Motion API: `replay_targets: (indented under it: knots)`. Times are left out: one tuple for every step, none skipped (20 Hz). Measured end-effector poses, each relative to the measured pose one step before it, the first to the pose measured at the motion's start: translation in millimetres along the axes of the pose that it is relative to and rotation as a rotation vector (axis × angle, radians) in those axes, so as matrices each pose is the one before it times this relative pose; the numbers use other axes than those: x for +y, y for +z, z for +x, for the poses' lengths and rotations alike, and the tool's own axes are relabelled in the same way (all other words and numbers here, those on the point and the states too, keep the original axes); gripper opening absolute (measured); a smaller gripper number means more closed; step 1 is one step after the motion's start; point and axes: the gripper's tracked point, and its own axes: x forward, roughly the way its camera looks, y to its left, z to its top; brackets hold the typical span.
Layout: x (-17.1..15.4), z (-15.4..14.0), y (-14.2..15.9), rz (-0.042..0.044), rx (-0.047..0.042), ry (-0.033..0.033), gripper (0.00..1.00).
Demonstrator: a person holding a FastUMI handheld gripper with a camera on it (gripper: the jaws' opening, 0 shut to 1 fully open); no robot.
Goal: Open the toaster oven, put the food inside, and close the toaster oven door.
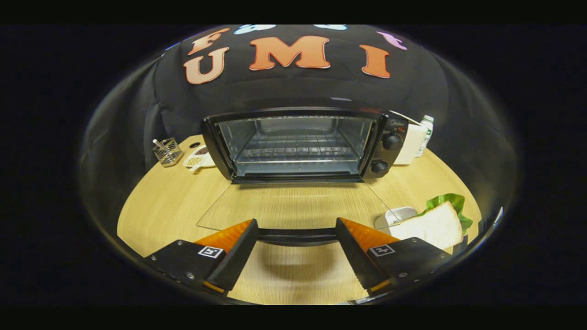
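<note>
Gaping jaws flank door handle (296, 235); toaster oven (298, 144) open.

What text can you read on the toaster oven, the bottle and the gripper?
Toaster oven: small brand mark above the knobs, too blurred to read.
Bottle: label too small to read.
Gripper: open, fingers flanking the door handle; a square coded tag on each, no words.

Black toaster oven (298, 142) w/ glass door (293, 208) folded flat, rack bare; bread slice (433, 227) right of door.
</note>
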Motion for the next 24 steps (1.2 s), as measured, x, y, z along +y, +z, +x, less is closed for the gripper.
replay_targets:
  knots:
    - [1.74, 3.73, -6.51, -0.00388, 0.0181, -0.00071, 0.99]
    - [1.71, 3.97, -6.08, -0.00144, 0.01665, 0.0032, 0.99]
    - [0.32, 3.23, -8.52, -0.00328, 0.01824, 0.00099, 0.99]
    - [1.08, 2.32, -6.13, -0.00189, 0.01565, 0.00106, 0.99]
    - [-0.26, 1.3, -1.78, 0.00228, -0.00477, 0.00046, 0.99]
    - [-0.34, 1.21, 3.64, -0.00017, -0.01422, 0.00283, 0.99]
    - [-0.61, -0.71, -0.23, 0.00004, 0.00004, 0.00491, 0.99]
    - [-0.55, -1.83, 2.1, 0.00414, 0.00781, 0.00834, 0.99]
    - [-0.27, -2.8, 2.76, 0.01101, 0.00279, 0.01219, 0.99]
    - [0.38, -4.01, 4.8, 0.01692, -0.00474, 0.01743, 0.99]
    - [-0.51, -3.99, 6.17, 0.01612, -0.00802, 0.01602, 0.99]
    - [-2.37, -4.96, 7.5, 0.01209, -0.01, 0.01255, 0.99]
    - [-4.35, -5.52, 6.5, 0.0083, -0.00895, 0.00814, 0.99]
    - [-5.49, -6.24, 8.45, 0.00635, -0.00849, 0.00693, 0.99]
    - [-7.29, -5.57, 7.24, 0.00588, -0.00983, 0.00497, 0.99]
    - [-7.43, -5.95, 8.15, 0.00907, -0.00896, 0.00686, 0.99]
    - [-7.79, -7.39, 6.72, 0.00964, -0.00426, 0.00881, 0.99]
    - [-8.33, -7.17, 6.65, 0.01026, -0.00021, 0.00891, 0.99]
    - [-9.67, -7.16, 5.76, 0.00801, 0.00101, 0.00752, 0.98]
    - [-10.27, -5.85, 5.91, 0.00454, 0.00368, 0.004, 0.98]
    - [-11.91, -7.21, 4.29, 0.00365, 0.00626, 0.0042, 0.98]
    - [-13.29, -6.15, 4.45, 0.00469, 0.00566, 0.0007, 0.98]
    - [-13.58, -6.46, 5.26, 0.009, 0.00416, 0.00089, 0.98]
    - [-13.26, -4.92, 3.9, 0.01461, 0.00757, 0.00146, 0.98]
